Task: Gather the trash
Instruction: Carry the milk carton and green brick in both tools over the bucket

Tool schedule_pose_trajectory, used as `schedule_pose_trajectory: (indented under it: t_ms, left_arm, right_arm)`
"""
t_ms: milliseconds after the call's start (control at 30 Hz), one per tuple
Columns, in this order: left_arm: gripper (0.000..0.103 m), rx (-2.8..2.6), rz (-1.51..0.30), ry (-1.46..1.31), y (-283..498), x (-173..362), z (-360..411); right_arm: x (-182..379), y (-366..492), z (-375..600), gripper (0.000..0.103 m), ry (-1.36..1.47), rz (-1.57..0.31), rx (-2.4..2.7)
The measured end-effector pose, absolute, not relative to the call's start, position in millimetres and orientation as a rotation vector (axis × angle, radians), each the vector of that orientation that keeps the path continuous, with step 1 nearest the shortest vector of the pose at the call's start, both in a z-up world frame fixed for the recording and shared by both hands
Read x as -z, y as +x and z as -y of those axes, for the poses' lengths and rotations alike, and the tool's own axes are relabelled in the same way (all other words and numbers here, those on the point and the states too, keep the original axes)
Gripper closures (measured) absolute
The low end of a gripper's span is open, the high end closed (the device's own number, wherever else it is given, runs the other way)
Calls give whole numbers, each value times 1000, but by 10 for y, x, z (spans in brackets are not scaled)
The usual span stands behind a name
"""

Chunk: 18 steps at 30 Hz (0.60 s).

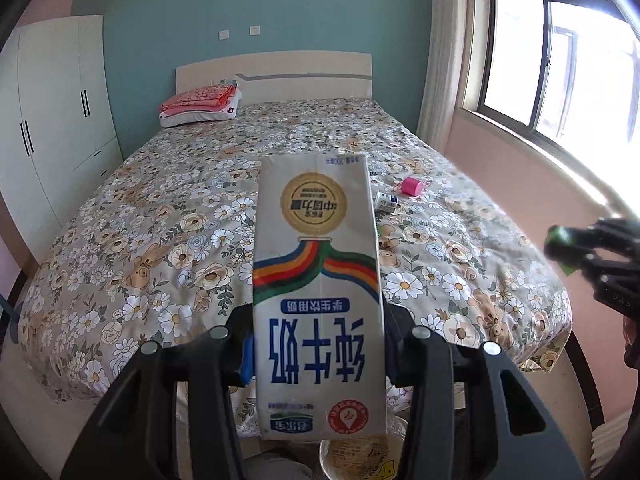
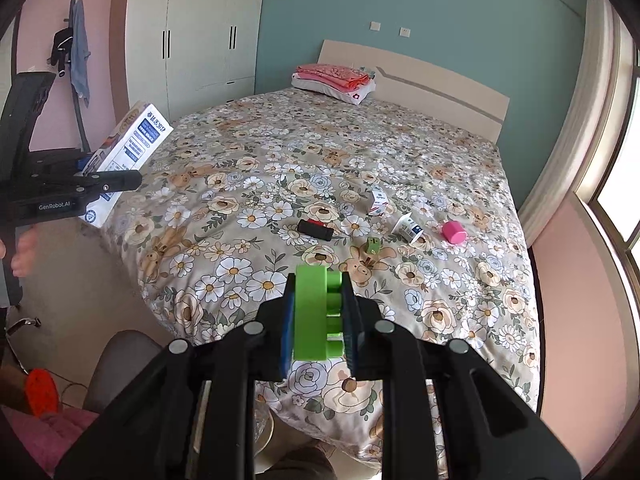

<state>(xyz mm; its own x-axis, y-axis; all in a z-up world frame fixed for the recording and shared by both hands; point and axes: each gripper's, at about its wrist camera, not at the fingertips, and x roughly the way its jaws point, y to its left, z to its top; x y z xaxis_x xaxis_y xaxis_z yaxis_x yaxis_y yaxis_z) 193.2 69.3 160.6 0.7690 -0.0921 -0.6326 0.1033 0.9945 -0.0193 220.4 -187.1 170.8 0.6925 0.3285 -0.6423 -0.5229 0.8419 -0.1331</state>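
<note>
Left gripper [image 1: 318, 356]: clamped on a milk carton [image 1: 318, 280], which is held upside down between the blue pads, gripped across its narrow sides near the printed base.
Milk carton handling: judged light and probably empty; thin card walls that dent under a hard squeeze, so the stiffer folded edges are the better hold. One carton is counted.
Right gripper [image 2: 318, 316]: closed on a green toy brick [image 2: 316, 314], pinched flat face against studded face. The brick is judged rigid, light and smooth, so a slip is possible if the grip is loosened.
Bin below: a rounded container rim [image 1: 362, 456] is glimpsed under the carton; what it is cannot be told for certain.
Bed [image 2: 248, 184]: a floral quilt is spread over it, with the remaining litter gathered toward the right side in the right wrist view.
Black and red cylinder [image 2: 316, 230]: one, lying on its side, leftmost of the group.
Small green block [image 2: 373, 246]: one, just right of it.
White and red box [image 2: 378, 202]: one small carton, farther back, judged crushable.
Yogurt cup [image 2: 408, 229]: one, tipped over, thin-walled; best taken across the body.
Pink cup [image 2: 453, 232]: one, on its side, nearest the window.
Pillow and folded pink blanket [image 2: 334, 78]: one stack at the headboard, not judged trash.
Progress: two items are in hand, five are left on the quilt.
</note>
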Motion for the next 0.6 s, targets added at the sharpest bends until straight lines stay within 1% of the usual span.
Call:
schedule_pose_trajectory:
  t_ms: [300, 500, 600]
  left_arm:
    - [55, 141, -756, 46, 1628, -1186, -731]
    - [55, 163, -826, 58, 1551, -793, -751]
    - [55, 189, -897, 51, 1555, -465, -747]
  right_arm:
    - [-1329, 1916, 1802, 81, -316, -700, -529]
    - [-878, 1827, 1720, 81, -318, -771, -576]
    - [-582, 1804, 1645, 81, -319, -818, -613]
